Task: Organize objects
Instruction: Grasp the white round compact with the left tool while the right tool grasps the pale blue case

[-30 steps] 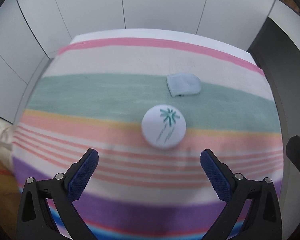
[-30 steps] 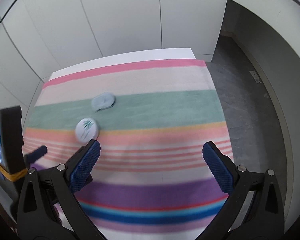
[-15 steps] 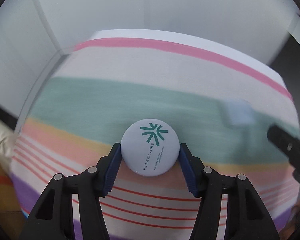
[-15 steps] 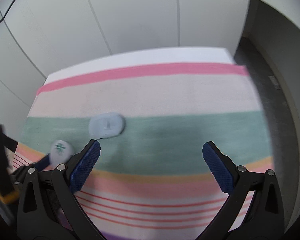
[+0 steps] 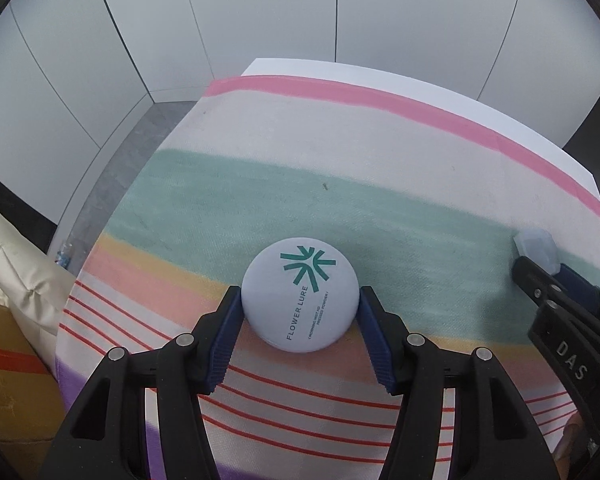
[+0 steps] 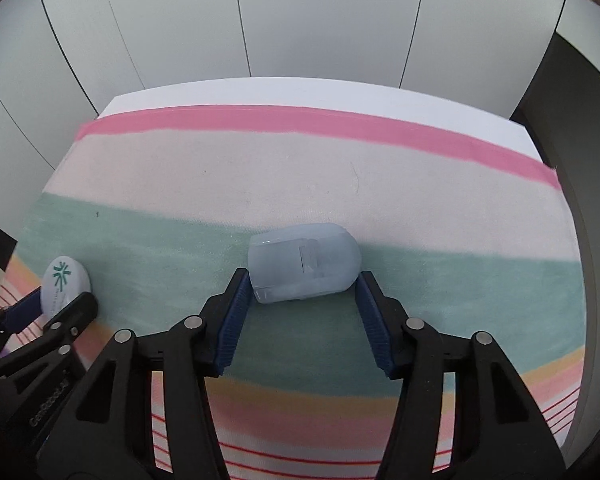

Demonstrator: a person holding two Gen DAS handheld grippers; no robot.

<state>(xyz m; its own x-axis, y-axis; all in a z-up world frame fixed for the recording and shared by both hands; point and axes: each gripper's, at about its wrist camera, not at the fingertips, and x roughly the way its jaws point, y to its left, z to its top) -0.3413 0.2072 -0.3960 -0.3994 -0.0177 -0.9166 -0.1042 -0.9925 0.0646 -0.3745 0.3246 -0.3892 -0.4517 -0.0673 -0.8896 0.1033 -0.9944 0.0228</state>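
A round white compact [image 5: 300, 300] with a green emblem and "FLOWER LURE" print lies on the striped cloth [image 5: 340, 184]. My left gripper [image 5: 300, 293] is shut on it, a blue pad against each side. To its right on the green stripe lies a pale blue translucent case [image 6: 304, 262]. My right gripper [image 6: 303, 276] has its jaws closing around the case, and both pads touch its ends. The right wrist view shows the compact [image 6: 62, 280] at the far left in the left gripper's fingers [image 6: 76, 306]. The case [image 5: 538, 248] shows at the right edge of the left wrist view.
The striped cloth covers a white table [image 6: 300, 94] that stands against white wall panels. A cream padded bag [image 5: 12, 264] and a cardboard box [image 5: 8, 360] sit beside the table's left edge. Dark floor lies past the right edge [image 6: 572, 160].
Both grippers came down toward the cloth. The left one shut on the round compact first and stayed shut. The right one moved over the pale blue case and closed onto it.
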